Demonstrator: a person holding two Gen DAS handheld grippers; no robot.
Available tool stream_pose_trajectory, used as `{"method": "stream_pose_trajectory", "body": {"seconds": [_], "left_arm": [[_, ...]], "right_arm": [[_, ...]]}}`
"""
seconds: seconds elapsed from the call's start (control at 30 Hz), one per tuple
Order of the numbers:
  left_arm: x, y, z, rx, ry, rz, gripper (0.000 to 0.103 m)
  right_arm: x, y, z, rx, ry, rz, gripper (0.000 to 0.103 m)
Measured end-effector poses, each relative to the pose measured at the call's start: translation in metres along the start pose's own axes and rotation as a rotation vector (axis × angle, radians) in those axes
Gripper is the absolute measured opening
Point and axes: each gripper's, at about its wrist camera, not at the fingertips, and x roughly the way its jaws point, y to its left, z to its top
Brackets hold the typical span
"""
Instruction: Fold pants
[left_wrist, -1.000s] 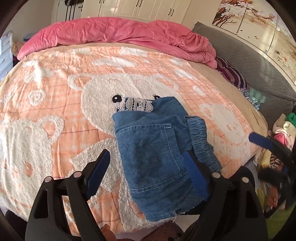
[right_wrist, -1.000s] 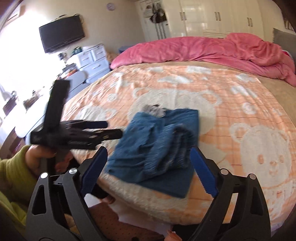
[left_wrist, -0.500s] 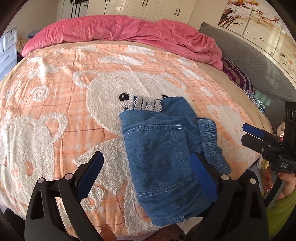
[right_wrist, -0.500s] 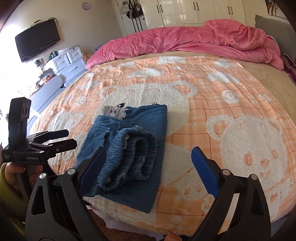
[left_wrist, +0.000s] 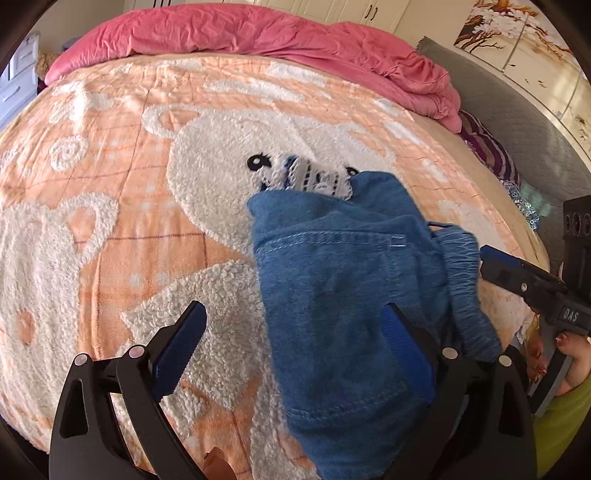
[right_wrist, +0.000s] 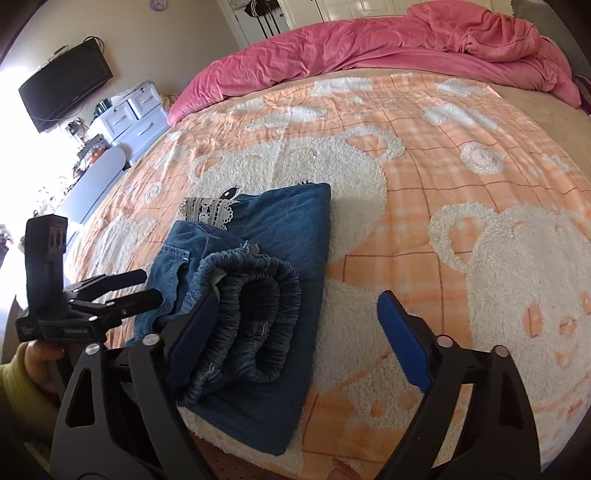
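Place: home bedroom
Bed (right_wrist: 443, 122): fills the middle, under an orange bear blanket
Quilt (right_wrist: 369, 48): pink, bunched at 12 o'clock
Television (right_wrist: 64, 88): wall-mounted, 10 o'clock
Drawers (right_wrist: 136, 114): white, beneath it
Wardrobe (left_wrist: 369, 11): 12 o'clock

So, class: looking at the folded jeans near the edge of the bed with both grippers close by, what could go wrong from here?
1. The jeans lie at the blanket's near edge, so a nudge might slide them off the bed.
2. The gathered waistband sits loose on top; the closing right gripper, still gripping nothing, may pinch only that and undo the fold.
3. The open left gripper straddles one side and could drag the denim askew.
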Motion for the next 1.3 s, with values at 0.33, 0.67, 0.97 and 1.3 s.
{"method": "stream_pose_trajectory", "body": {"seconds": [0.33, 0.67, 0.97, 1.3], "left_arm": [[0.015, -0.002, 0.002, 0.018, -0.004, 0.007, 0.093], [0.02, -0.006, 0.002, 0.013, -0.021, 0.012, 0.091], [0.022, -0.007, -0.001, -0.027, -0.038, -0.08, 0.067], [0.017, -0.021, -0.001, 0.016, -0.05, -0.048, 0.034]], "right_arm": [[0.039, -0.004, -0.002, 0.02, 0.104, 0.07, 0.063], [0.056, -0.011, -0.005, 0.064, 0.085, 0.155, 0.06], [0.051, -0.009, -0.01, 0.097, 0.058, 0.2, 0.037], [0.044, 0.006, -0.009, 0.05, 0.046, 0.13, 0.023]]}}
